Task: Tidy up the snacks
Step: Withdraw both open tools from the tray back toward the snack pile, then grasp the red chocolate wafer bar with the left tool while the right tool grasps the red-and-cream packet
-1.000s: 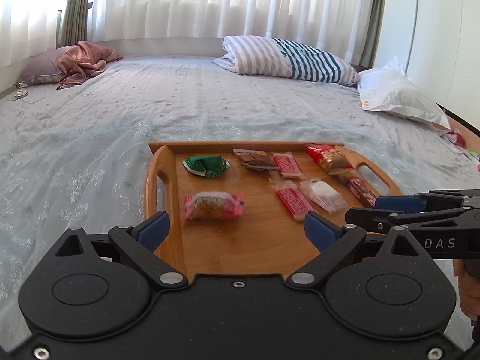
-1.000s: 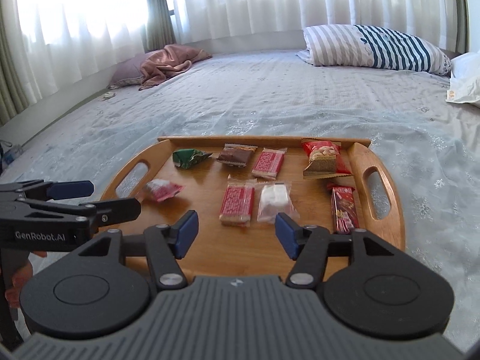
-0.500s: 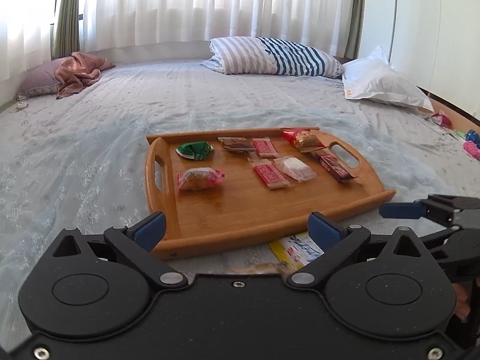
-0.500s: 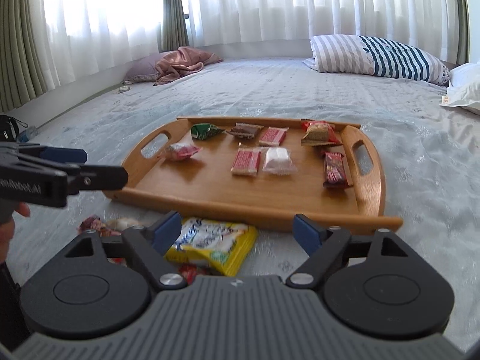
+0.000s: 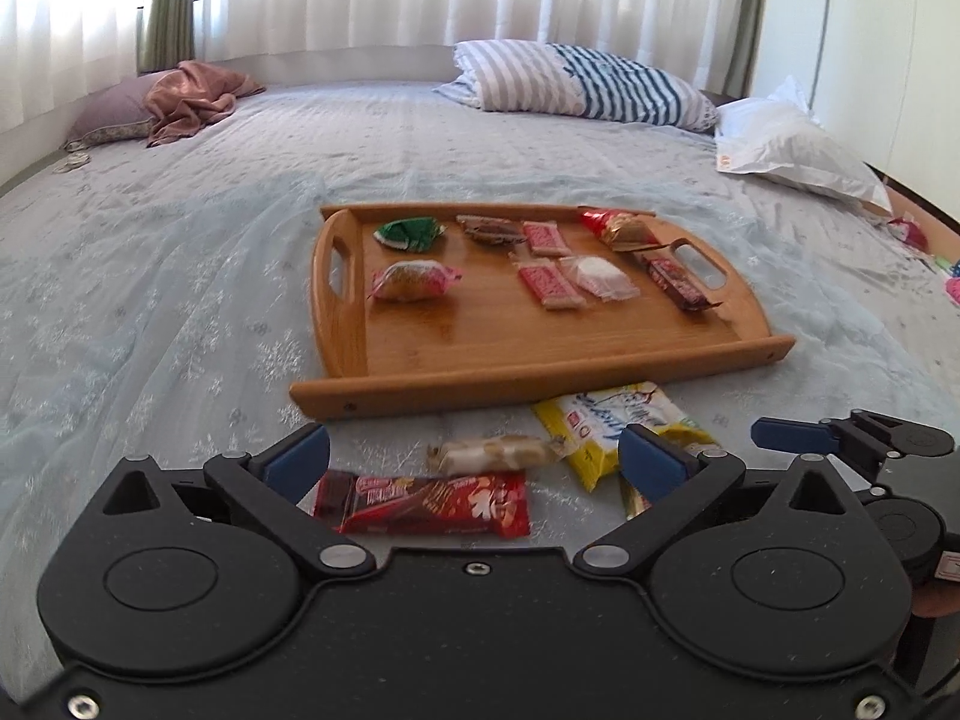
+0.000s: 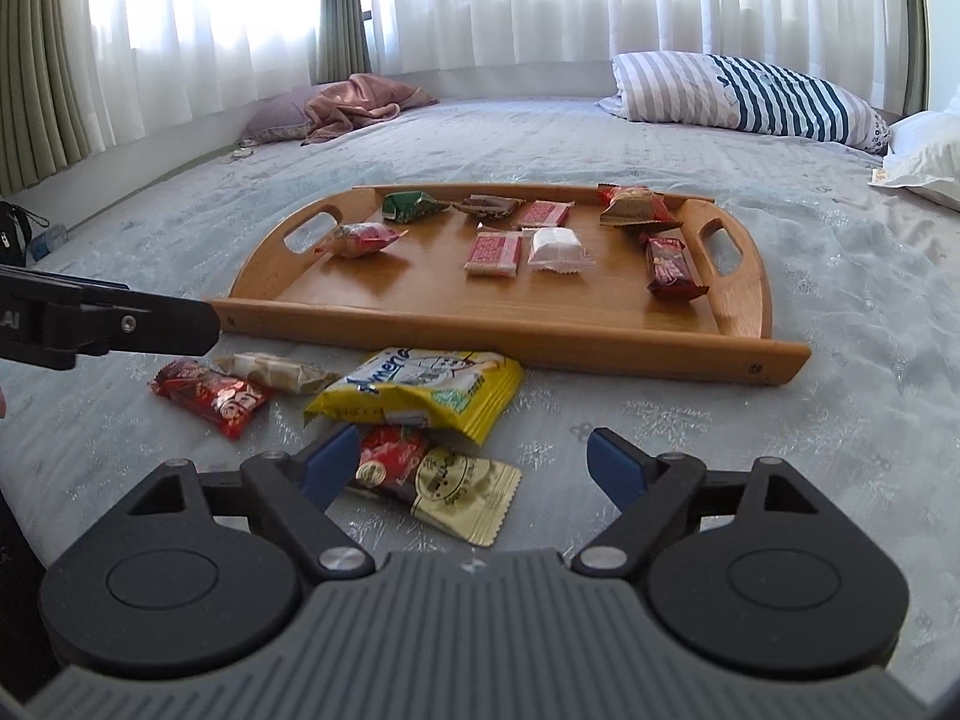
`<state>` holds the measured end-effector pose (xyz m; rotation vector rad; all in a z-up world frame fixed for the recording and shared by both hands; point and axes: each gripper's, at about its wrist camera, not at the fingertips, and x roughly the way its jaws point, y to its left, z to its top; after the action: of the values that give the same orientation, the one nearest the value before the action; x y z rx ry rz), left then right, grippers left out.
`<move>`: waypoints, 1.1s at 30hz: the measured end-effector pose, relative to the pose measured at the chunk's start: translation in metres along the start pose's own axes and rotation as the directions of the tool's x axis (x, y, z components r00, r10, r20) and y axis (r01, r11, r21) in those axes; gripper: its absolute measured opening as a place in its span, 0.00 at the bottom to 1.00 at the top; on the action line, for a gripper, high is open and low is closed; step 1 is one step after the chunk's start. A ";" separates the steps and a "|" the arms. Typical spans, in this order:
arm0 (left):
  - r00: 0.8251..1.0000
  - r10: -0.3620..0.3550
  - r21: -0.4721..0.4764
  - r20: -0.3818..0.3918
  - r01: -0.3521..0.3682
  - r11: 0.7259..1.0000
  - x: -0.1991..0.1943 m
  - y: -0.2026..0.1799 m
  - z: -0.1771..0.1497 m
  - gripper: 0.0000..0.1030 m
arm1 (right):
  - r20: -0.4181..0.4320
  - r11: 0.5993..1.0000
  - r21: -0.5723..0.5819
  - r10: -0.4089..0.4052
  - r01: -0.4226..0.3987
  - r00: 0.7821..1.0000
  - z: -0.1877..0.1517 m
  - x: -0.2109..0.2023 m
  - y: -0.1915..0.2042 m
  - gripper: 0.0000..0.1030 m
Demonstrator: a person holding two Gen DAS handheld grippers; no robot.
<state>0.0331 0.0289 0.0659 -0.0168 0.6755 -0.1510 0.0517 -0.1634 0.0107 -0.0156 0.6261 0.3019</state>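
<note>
1. Bamboo tray (image 6: 492, 330) lies on the bed (image 5: 180, 276) with 8 snacks set in rows; 4 more lie loose on the cover just before its near rim.
2. Left gripper (image 5: 474, 456) hangs over the red bar (image 5: 423, 504), jaws wide apart, holding nothing.
3. Right gripper (image 6: 474, 462) is likewise spread and empty, above the cream packet (image 6: 438, 480), with the yellow pack (image 6: 420, 390) beyond.
4. Judged step: reaching for a loose snack. Next: lower, straddle the red bar, close, then carry it to bare tray floor.
</note>
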 end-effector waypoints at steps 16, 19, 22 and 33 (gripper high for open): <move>0.995 0.067 -0.040 -0.072 -0.070 0.997 0.047 0.005 -0.024 1.00 | 0.014 1.000 -0.021 -0.010 0.010 1.000 -0.012 0.006 0.020 0.88; 0.995 0.066 -0.037 -0.069 -0.068 0.997 0.051 0.006 -0.026 1.00 | 0.019 0.999 -0.034 -0.019 0.020 1.000 -0.013 0.007 0.023 0.88; 0.996 0.066 -0.030 -0.056 -0.067 0.997 0.053 0.005 -0.026 0.99 | 0.017 0.999 -0.031 -0.018 0.018 1.000 -0.013 0.008 0.024 0.88; 0.999 0.040 -0.007 -0.017 -0.040 0.999 0.048 0.006 -0.030 0.74 | 0.037 0.999 -0.013 -0.044 0.044 0.998 -0.013 0.004 0.028 0.64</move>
<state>0.0521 0.0289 0.0120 -0.0092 0.6929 -0.1100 0.0391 -0.1373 0.0002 -0.0365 0.5867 0.2635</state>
